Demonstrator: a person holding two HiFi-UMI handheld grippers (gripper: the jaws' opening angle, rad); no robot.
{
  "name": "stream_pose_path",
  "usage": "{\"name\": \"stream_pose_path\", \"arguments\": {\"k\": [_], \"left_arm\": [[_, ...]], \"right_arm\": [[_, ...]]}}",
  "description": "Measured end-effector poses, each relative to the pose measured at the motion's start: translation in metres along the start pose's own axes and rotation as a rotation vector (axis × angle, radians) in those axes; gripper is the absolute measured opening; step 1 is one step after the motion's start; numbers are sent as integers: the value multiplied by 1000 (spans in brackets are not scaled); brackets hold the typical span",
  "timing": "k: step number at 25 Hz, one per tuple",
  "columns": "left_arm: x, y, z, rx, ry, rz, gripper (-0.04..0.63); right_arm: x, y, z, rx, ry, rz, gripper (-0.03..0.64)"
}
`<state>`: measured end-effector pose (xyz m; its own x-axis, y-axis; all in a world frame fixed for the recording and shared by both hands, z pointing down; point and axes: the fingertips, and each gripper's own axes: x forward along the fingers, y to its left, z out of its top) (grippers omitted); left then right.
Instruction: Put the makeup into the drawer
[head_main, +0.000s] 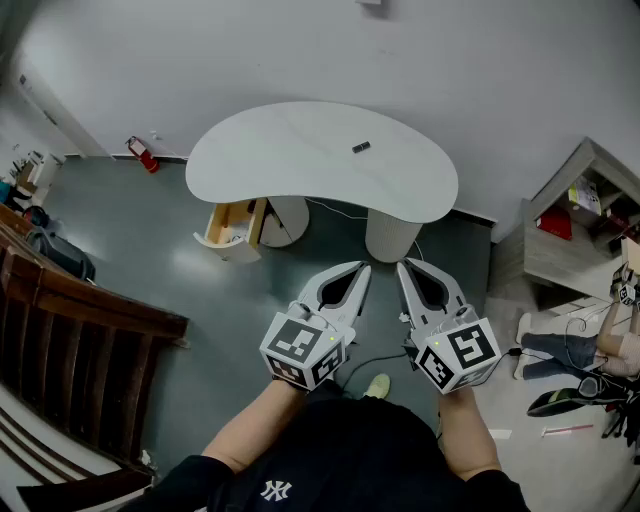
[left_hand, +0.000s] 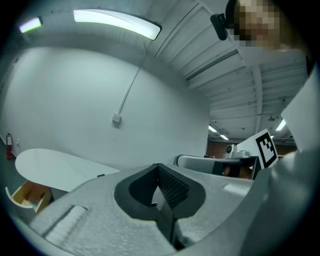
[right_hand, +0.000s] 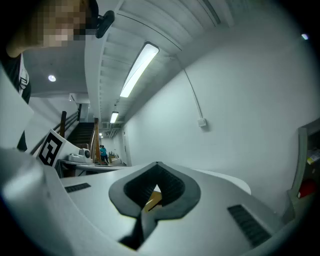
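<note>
You're standing back from the white kidney-shaped table (head_main: 300, 160), which sits at twelve o'clock, well apart from both tools. Your left gripper (head_main: 362, 267) is closed tight, jaws together with nothing between them. Your right gripper (head_main: 403, 264) is the same, jaws meeting and empty. Both point level toward the table. The makeup (head_main: 361, 147), a small dark item, lies on the tabletop at about one o'clock from its centre. The wooden drawer (head_main: 232, 225) hangs open under the table's left end, at eleven o'clock from you. A red fire extinguisher (head_main: 141, 153) sits by the wall at ten o'clock.
</note>
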<state>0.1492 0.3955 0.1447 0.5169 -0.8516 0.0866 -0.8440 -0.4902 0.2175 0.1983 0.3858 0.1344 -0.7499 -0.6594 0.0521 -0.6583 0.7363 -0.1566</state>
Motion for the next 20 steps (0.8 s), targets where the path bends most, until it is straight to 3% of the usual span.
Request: {"name": "stream_pose_path", "arguments": {"k": [11, 20], "left_arm": [[-6, 11, 0, -12, 8, 7, 9], [-24, 72, 9, -26, -7, 51, 9]], "right_arm": [[8, 2, -3, 65, 17, 3, 15], [40, 11, -3, 99, -12, -28, 15]]}}
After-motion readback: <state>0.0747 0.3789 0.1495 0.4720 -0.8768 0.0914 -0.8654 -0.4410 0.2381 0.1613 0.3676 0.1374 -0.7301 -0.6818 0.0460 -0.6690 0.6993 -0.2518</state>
